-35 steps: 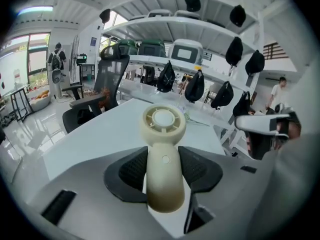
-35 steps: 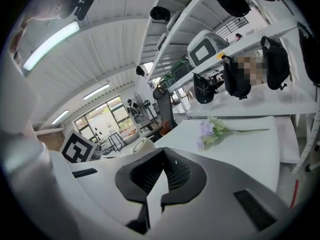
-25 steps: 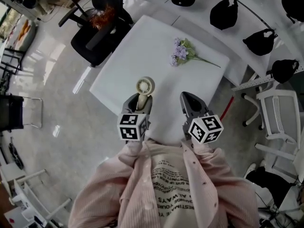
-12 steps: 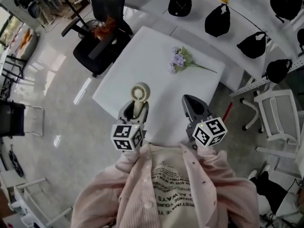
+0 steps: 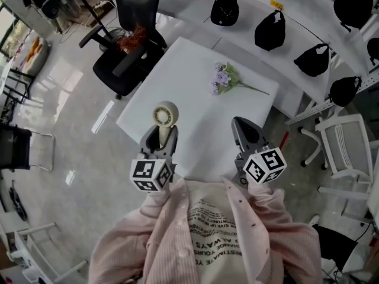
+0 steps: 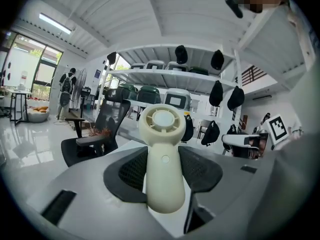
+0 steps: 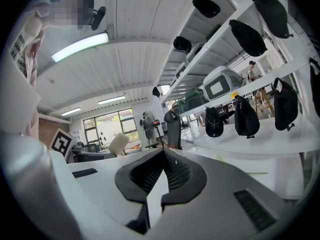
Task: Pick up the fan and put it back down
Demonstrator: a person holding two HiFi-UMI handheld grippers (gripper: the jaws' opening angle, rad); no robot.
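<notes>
In the middle of a glossy grey floor (image 5: pixel 65 117), a square white table (image 5: pixel 189 70) is standing with one corner turned toward the person. Beyond it a long white counter (image 5: pixel 308 22) is running across the upper right, carrying a row of black caps (image 5: pixel 270 31). A black office chair (image 5: pixel 127 46) is sitting just beside the table's far left edge, and a white chair (image 5: pixel 346 149) is standing off to the right. The person's pink shirt (image 5: pixel 207 241) is filling the bottom of the head view.

The left gripper (image 5: pixel 160 132) is reaching over the table's near left edge, and its jaws are standing partly apart, both pads pressing on the handle of the cream fan (image 5: pixel 165 115). In the left gripper view the fan (image 6: pixel 162 126) is being held upright in the left gripper (image 6: pixel 163 154), round head above the jaws and the handle's rounded end hanging below them. The right gripper (image 5: pixel 244 129) is hovering over the table's near right edge, well apart from the fan; in its own view the right gripper (image 7: pixel 164 156) is showing its jaws pressed together with nothing between them.

A small sprig of purple flowers (image 5: pixel 224 77) is lying on the table's far side, away from both grippers.
</notes>
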